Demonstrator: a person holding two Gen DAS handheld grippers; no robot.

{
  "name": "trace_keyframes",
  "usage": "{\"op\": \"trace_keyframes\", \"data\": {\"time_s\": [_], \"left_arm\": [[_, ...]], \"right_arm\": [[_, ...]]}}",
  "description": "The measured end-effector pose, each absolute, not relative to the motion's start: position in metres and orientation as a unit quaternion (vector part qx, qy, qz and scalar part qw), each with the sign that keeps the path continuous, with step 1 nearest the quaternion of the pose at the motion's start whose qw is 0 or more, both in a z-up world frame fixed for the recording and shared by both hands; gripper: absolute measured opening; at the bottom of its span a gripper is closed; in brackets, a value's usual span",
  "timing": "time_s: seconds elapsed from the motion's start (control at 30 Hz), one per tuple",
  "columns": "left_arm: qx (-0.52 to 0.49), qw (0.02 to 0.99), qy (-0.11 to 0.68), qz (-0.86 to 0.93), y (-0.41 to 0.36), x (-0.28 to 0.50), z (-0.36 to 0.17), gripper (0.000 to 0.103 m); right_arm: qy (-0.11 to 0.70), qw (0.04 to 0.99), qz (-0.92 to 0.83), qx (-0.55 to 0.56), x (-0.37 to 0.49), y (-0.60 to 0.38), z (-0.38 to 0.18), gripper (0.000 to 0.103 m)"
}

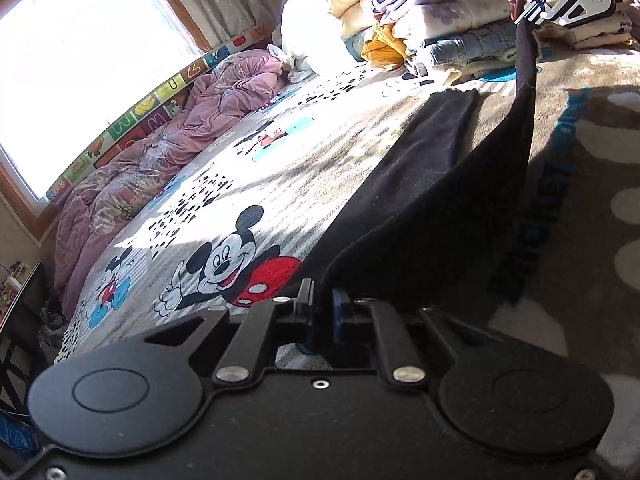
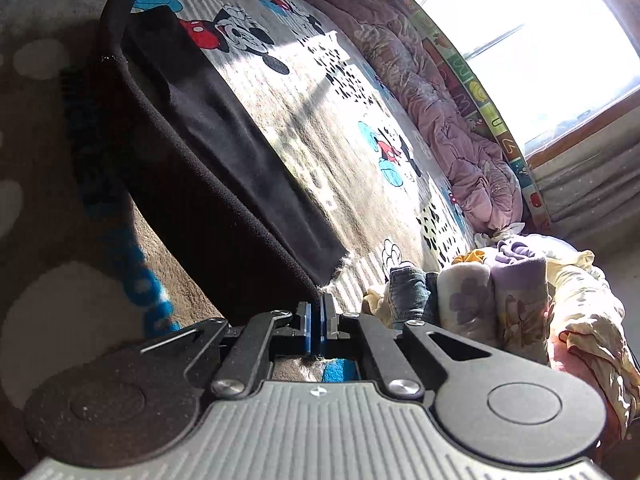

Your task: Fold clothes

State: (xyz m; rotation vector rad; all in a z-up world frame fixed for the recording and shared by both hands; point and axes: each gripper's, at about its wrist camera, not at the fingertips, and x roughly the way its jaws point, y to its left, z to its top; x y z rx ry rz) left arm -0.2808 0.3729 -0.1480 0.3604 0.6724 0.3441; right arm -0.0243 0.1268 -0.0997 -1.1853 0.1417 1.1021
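Both claws pinch one black garment [image 1: 420,184]: left claw [image 1: 322,308] and right claw [image 2: 318,320] each clamp an edge, cloth stretched ahead over the bed [image 1: 280,168].

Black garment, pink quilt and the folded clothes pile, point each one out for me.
black garment [image 1: 404,184], left wrist view, on the flat middle of the cloth.
pink quilt [image 2: 456,140], right wrist view, on its crumpled middle.
folded clothes pile [image 1: 452,16], left wrist view, on a floral folded piece.

"pand…" on folded cream garment [image 1: 600,34].
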Motion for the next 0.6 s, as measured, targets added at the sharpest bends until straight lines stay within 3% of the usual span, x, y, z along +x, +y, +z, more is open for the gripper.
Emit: {"op": "trace_keyframes", "data": {"time_s": [0.23,0.43,0.6], "left_arm": [[0.049,0.928,0.328,0.172,0.418,-0.266,-0.139,0.007],[-0.005,0.909,0.389,0.149,0.461,-0.237,-0.141,0.006],[-0.064,0.909,0.385,0.147,0.489,-0.235,-0.141,0.006]], "right_arm": [[0.079,0.688,0.493,-0.526,0.023,0.178,-0.089,0.004],[0.123,0.669,0.503,-0.534,0.049,0.223,-0.107,0.004],[0.151,0.662,0.514,-0.524,0.066,0.252,-0.115,0.004]]}}
